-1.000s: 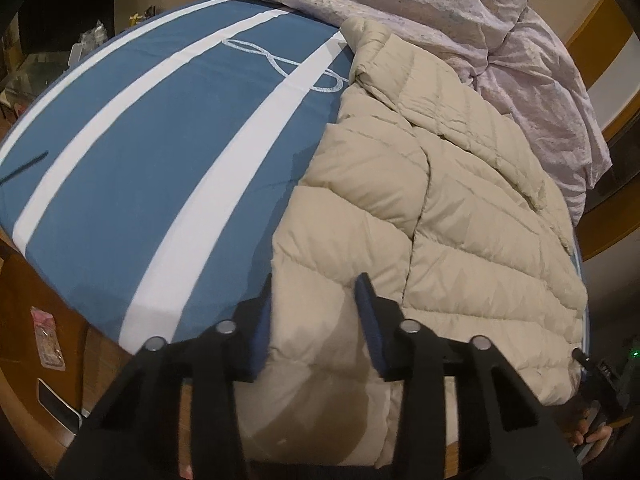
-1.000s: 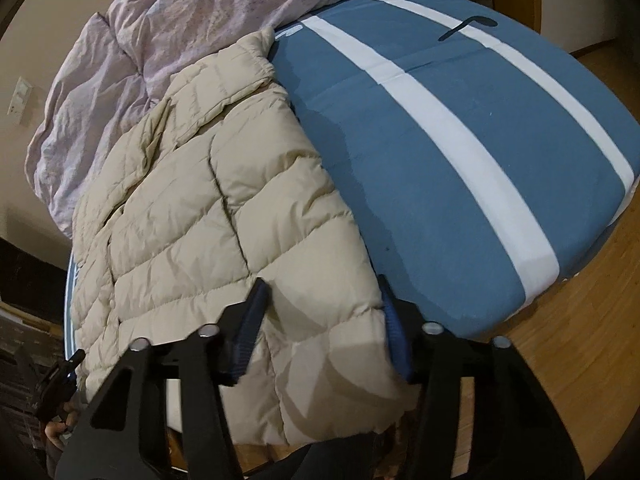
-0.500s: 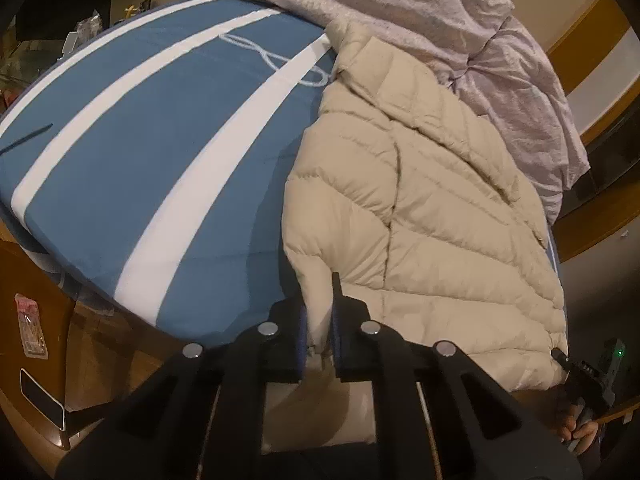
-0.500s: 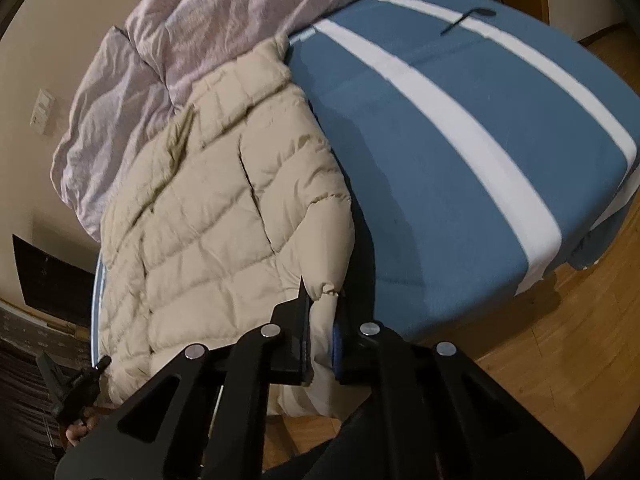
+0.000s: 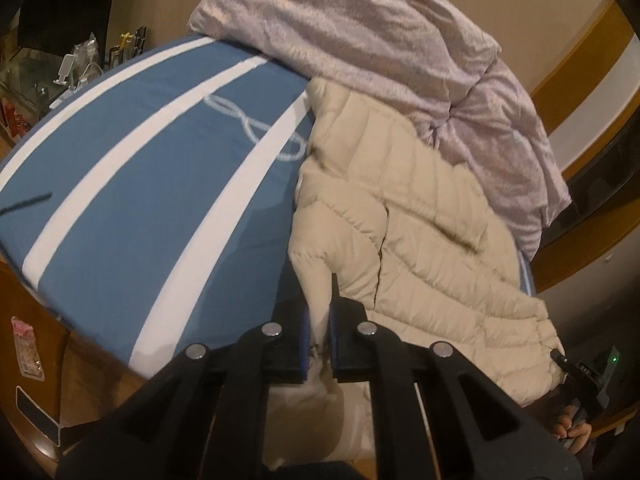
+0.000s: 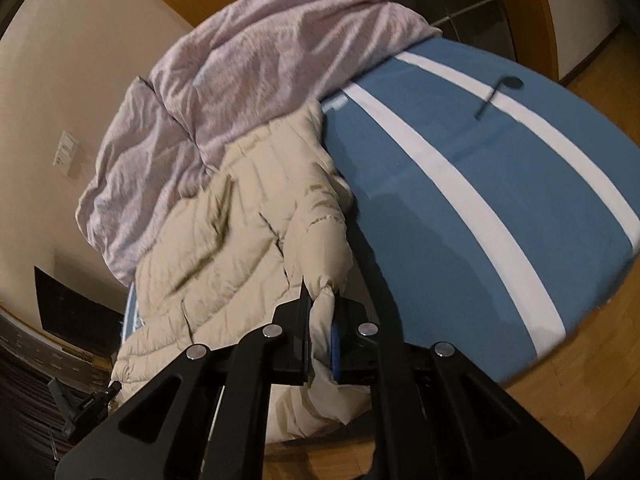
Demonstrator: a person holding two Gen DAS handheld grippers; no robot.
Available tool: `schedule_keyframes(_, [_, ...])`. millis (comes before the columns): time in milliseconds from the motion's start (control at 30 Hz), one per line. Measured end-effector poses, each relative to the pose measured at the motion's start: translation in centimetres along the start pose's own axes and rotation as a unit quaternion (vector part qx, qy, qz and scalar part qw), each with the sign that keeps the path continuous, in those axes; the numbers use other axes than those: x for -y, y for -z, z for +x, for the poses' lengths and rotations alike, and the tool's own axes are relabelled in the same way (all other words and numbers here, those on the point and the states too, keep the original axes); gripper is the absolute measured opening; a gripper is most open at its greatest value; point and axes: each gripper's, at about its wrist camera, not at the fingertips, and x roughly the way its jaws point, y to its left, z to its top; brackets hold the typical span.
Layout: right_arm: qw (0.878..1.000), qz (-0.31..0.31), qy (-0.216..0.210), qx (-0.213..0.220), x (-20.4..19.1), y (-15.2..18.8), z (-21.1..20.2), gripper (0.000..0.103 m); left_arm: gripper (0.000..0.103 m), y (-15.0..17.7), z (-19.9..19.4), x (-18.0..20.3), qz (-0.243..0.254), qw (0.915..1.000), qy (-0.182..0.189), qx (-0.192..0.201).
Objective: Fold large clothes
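Observation:
A beige quilted puffer jacket (image 5: 420,248) lies on a blue bed cover with white stripes (image 5: 160,184); it also shows in the right wrist view (image 6: 240,240). My left gripper (image 5: 319,300) is shut on the jacket's near edge and lifts it off the bed. My right gripper (image 6: 322,304) is shut on a bunched fold of the jacket's edge, raised above the blue cover (image 6: 480,200). The rest of the jacket hangs and drags below both grippers.
A crumpled lilac duvet (image 5: 380,48) is piled at the head of the bed, touching the jacket's collar; it also shows in the right wrist view (image 6: 260,68). A thin dark object (image 6: 496,92) lies on the cover. Wooden floor (image 6: 580,400) surrounds the bed.
Both grippers closed on the jacket's near edge, then rose and pulled it up and toward the head of the bed; the jacket's near part now folds over.

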Motion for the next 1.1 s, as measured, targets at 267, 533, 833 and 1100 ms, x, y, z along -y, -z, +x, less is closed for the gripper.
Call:
schedule_keyframes(267, [0.999,-0.004,-0.042,0.035,-3.1,-5.4,0.8,0.007,0.007,-5.5,0.1,2.4,0.001,0.9991,0.021,0.037])
schedule_keyframes(533, [0.997,0.001,-0.061,0.039,-5.3,-10.4,5.2,0.007,0.007,-11.3,3.7,4.9,0.017,0.9984,0.010,0.052])
schedule_keyframes(833, [0.995,0.033,-0.089,0.027,-6.4,-15.8,10.1,0.007,0.008,-17.1,7.9,6.4,-0.013,0.9985,0.006,0.054])
schedule_keyframes(1100, [0.998,0.032,-0.058,0.007,-7.2,-19.6,15.3,0.008,0.009,-20.9,12.7,7.5,-0.016,0.9980,-0.045,0.041])
